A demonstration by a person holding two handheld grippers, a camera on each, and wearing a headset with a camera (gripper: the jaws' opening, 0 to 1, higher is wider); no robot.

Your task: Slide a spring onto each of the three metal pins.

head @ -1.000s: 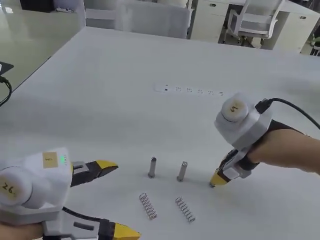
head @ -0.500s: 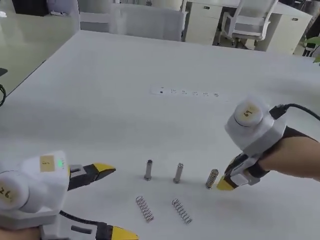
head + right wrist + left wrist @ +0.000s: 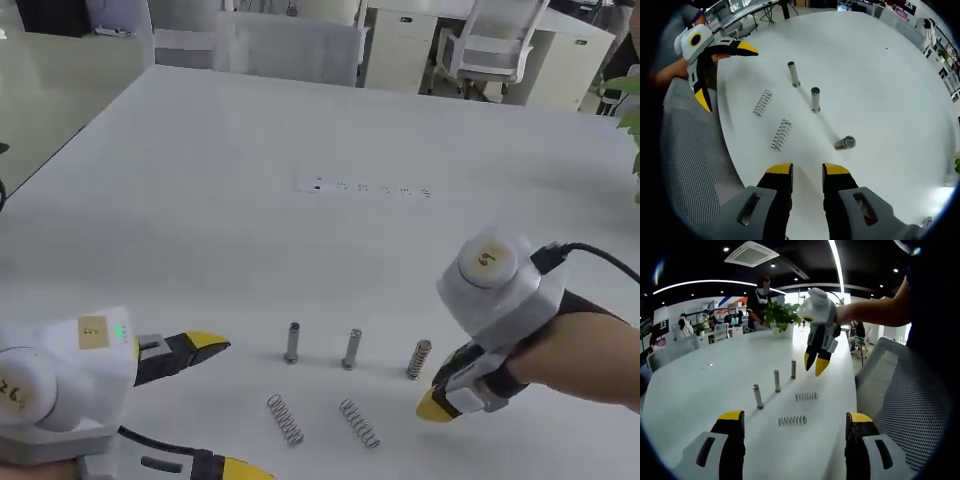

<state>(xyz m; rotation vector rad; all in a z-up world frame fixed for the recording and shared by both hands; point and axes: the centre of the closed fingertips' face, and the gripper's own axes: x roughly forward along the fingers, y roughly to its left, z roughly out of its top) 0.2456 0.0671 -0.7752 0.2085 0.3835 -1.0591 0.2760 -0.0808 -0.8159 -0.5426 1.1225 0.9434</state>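
Springs stood thus: one spring [image 3: 421, 358] sat on the end pin [image 3: 849, 142] beside my right gripper [image 3: 807, 170], narrowly parted and empty; two loose springs [image 3: 358, 422] lay near the bare pins [image 3: 351, 349], so I judged my wide-open left gripper [image 3: 796, 416] should pinch one mid-length and lower it upright.

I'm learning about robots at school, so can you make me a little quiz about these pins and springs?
1. True or false: the pin with a spring on it is the one nearest the right gripper.
2. How many loose springs lie on the table? A) one B) two C) three
3. Fill in: the jaws of the left gripper stand wide ____.
Key: 1 true; 2 B; 3 open.
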